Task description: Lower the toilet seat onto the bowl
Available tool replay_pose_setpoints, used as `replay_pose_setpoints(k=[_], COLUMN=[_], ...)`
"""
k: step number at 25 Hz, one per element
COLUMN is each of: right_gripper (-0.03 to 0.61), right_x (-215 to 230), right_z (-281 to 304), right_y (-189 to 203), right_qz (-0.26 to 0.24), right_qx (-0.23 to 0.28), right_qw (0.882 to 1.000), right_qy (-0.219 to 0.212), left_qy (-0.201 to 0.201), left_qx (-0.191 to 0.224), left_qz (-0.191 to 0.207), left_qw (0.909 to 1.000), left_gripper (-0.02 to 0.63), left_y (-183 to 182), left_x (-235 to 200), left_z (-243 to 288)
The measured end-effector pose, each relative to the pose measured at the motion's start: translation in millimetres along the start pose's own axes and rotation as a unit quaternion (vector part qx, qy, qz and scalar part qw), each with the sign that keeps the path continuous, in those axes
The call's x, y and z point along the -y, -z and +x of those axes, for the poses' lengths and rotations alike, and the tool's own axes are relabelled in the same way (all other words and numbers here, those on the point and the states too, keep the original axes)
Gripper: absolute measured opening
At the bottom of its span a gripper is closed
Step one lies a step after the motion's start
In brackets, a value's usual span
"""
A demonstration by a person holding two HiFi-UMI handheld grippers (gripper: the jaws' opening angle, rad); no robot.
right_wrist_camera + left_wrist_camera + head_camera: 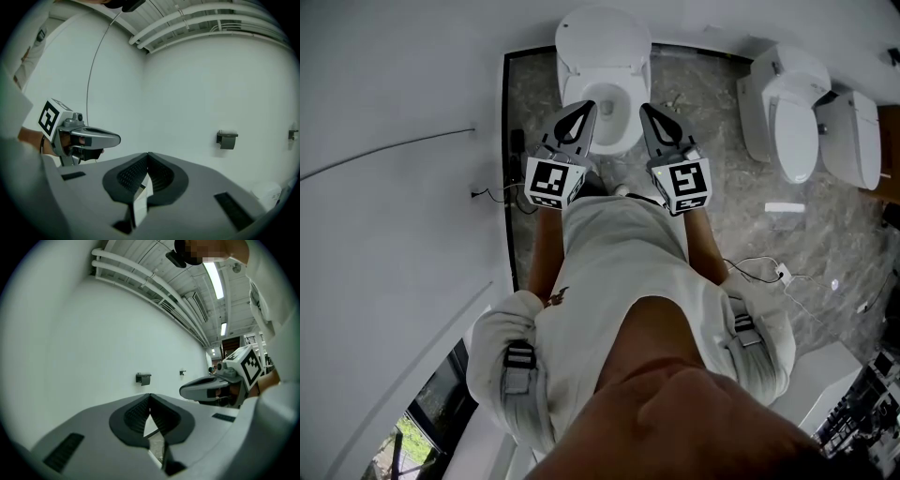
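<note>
The toilet seat (602, 36) appears raised at the rear of the bowl (617, 142), ahead of both grippers. It is judged to be rigid, smooth plastic on a rear hinge, fairly light and liable to slam if released. Its free front edge is the best contact point. The left gripper (588, 106) and right gripper (645, 108) point roughly level, side by side at the bowl's front. Both pairs of fingers (133, 416) are closed together, holding nothing

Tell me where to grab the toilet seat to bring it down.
Grip the toilet seat by its upper free edge, coming from the front over the bowl. It appears to stand against the wall, so that edge sticks out. Left gripper and right gripper are shut; open one first.
</note>
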State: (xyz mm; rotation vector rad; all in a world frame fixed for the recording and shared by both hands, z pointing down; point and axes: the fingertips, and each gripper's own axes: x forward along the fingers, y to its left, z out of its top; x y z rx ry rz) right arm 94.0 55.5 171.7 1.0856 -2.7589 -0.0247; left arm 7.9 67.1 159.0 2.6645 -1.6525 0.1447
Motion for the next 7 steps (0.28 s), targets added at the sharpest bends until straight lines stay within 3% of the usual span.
replay_pose_setpoints(k=[7], right_gripper=[0.020], right_x=[3.2], right_z=[-1.7], right_y=[0.2], right_qz=[0.004], right_qx=[-0.004], right_qw=[1.000], right_qy=[-0.001], left_qy=[0.003], left_qx=[-0.008], left_qz=[-0.001], left_qw=[1.0000], left_gripper=[0.021], left_y=[-0.5], left_x=[1.6], left_z=[5.9])
